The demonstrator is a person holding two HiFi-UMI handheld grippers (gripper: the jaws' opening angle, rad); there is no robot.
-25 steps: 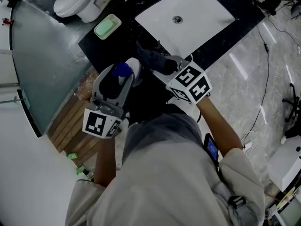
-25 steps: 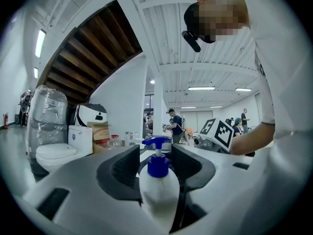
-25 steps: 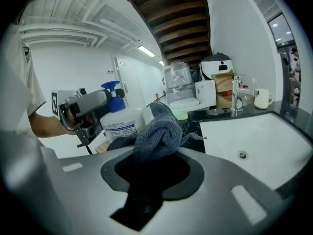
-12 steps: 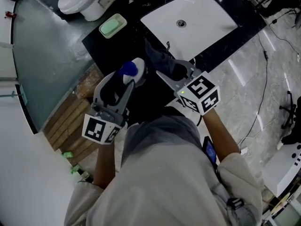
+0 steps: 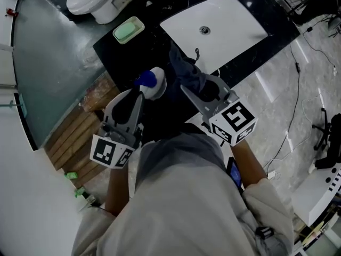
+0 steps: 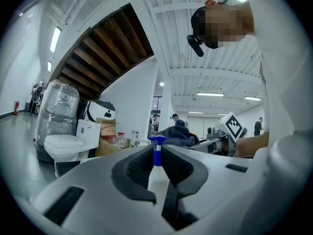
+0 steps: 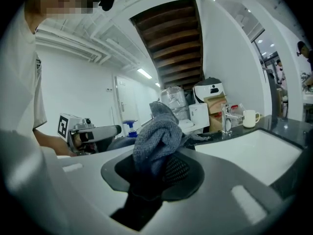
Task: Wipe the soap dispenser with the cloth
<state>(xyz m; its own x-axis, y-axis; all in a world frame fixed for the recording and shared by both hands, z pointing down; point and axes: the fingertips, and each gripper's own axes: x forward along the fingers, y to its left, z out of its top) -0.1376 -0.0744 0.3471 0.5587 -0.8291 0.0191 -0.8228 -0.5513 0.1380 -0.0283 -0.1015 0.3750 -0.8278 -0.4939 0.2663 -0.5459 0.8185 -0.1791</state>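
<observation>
The soap dispenser (image 5: 155,84), a white bottle with a blue pump, stands upright between the fingers of my left gripper (image 5: 143,91) over the black counter. In the left gripper view the jaws are closing, and the pads press on the sides of the dispenser (image 6: 158,176), so my left gripper (image 6: 157,173) has it pinched. My right gripper (image 5: 205,88) is shut on a dark grey-blue cloth (image 5: 184,68), whose bunched end sticks out past the fingertips just right of the bottle. The right gripper view shows the cloth (image 7: 156,138) folded in the right gripper (image 7: 155,174), apart from the dispenser (image 7: 130,128).
A white sink basin (image 5: 221,28) is set in the black counter (image 5: 125,57), with a tap (image 7: 226,119) and a mug (image 7: 251,117) behind it. A green soap dish (image 5: 128,29) lies at the counter's far end, near a toilet (image 5: 90,1). Wooden slats (image 5: 72,140) lie below left.
The left jaws have narrowed from wide open onto the dispenser. The right gripper has risen with the cloth, which now hangs beside the bottle.
</observation>
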